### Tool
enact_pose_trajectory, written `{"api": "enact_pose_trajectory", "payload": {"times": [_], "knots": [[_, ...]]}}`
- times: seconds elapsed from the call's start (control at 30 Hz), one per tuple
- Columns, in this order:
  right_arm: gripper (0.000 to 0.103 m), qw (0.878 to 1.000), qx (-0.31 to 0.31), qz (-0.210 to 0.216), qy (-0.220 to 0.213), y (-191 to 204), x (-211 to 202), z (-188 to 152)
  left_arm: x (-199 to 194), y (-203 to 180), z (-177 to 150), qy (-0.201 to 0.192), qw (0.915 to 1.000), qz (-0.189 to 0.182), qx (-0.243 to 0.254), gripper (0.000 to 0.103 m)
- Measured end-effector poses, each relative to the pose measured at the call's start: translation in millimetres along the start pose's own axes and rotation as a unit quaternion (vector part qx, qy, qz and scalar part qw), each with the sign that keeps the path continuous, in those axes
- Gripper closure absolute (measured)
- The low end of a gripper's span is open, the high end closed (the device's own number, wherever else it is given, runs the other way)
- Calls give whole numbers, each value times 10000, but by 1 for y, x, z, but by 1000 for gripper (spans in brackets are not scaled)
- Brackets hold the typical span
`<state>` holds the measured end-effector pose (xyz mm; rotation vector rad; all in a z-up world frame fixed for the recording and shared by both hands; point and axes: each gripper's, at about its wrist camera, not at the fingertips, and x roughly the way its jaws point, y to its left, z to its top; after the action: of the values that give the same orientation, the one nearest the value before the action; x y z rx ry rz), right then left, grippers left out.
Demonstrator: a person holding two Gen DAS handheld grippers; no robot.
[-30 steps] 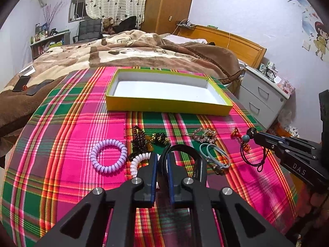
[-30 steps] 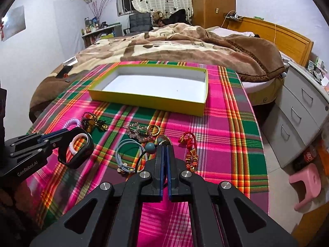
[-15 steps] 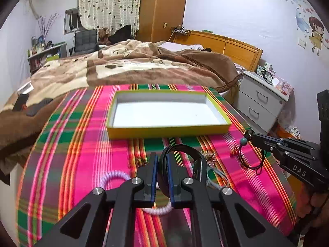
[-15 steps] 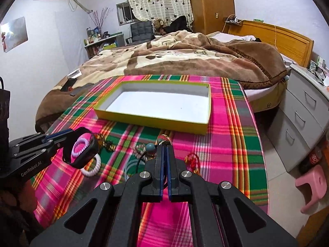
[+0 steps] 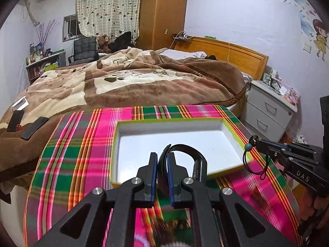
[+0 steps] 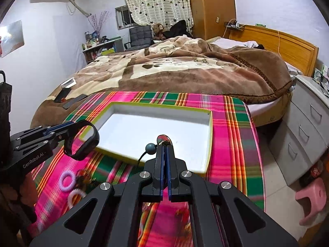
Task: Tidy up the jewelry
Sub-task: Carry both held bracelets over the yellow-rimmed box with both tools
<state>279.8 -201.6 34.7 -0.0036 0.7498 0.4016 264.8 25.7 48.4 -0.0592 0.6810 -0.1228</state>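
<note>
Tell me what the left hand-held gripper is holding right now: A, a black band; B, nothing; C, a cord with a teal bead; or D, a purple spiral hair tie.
A: the left hand-held gripper is shut on a black band that loops up from between its pads over the yellow-rimmed box; the right wrist view shows the same band hanging from it.

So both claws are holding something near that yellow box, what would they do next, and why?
Probably ease forward and lower both pieces over the box, then let go. The left gripper is shut on a black band and the right gripper on a black cord with a teal bead, both near the box's front edge, and the box looks empty.
</note>
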Motion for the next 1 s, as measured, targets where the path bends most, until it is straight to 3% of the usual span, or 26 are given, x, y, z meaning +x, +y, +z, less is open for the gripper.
{"api": "enact_pose_trajectory", "payload": {"times": [0.5,1.0], "knots": [[101,9979,368,-200,487,-43,102,35,105,40,33,542,9975,431,-118,94],[101,9949,457,-384,808,-58,135,31,136,50,31,741,9950,662,-133,93]]}}
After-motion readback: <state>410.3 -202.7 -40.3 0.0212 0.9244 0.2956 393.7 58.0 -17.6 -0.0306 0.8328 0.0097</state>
